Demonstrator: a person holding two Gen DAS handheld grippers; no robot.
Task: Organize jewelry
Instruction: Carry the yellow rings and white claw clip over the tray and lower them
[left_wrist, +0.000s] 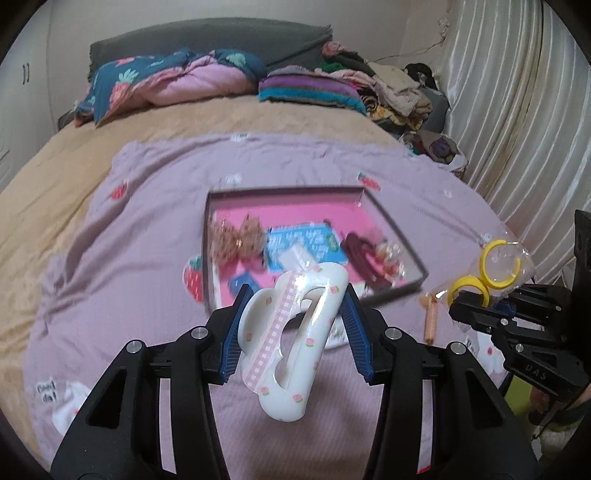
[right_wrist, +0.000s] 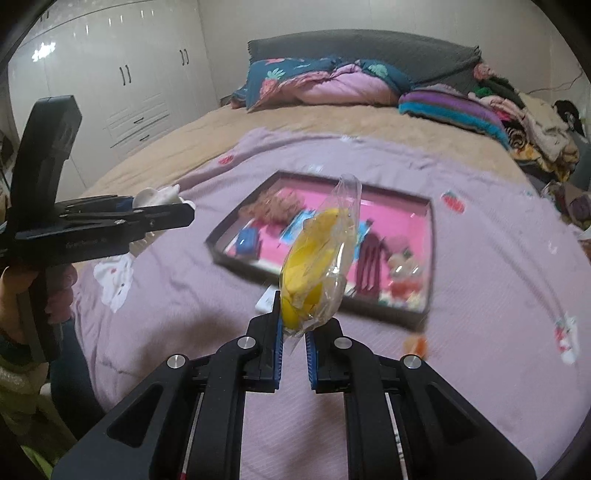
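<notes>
My left gripper (left_wrist: 295, 306) is shut on a white hair claw clip (left_wrist: 295, 343) with pink flowers, held above the lilac blanket. It also shows in the right wrist view (right_wrist: 155, 197). My right gripper (right_wrist: 293, 325) is shut on a clear bag of yellow hoop earrings (right_wrist: 317, 266). The bag also shows in the left wrist view (left_wrist: 491, 266). A dark-rimmed tray with a pink floor (left_wrist: 295, 192) lies ahead on the bed. It holds gold chains (left_wrist: 236, 240), a blue card (left_wrist: 303, 243), a maroon piece (left_wrist: 362, 254) and a small red-and-white charm (right_wrist: 402, 277).
A small orange item (left_wrist: 430, 321) lies on the lilac blanket (left_wrist: 129, 258) right of the tray, and a white card (right_wrist: 267, 301) lies by the tray's near edge. Pillows and piled clothes (left_wrist: 369, 85) line the bed's head. A curtain (left_wrist: 517, 129) hangs at right; wardrobes (right_wrist: 129, 92) stand at left.
</notes>
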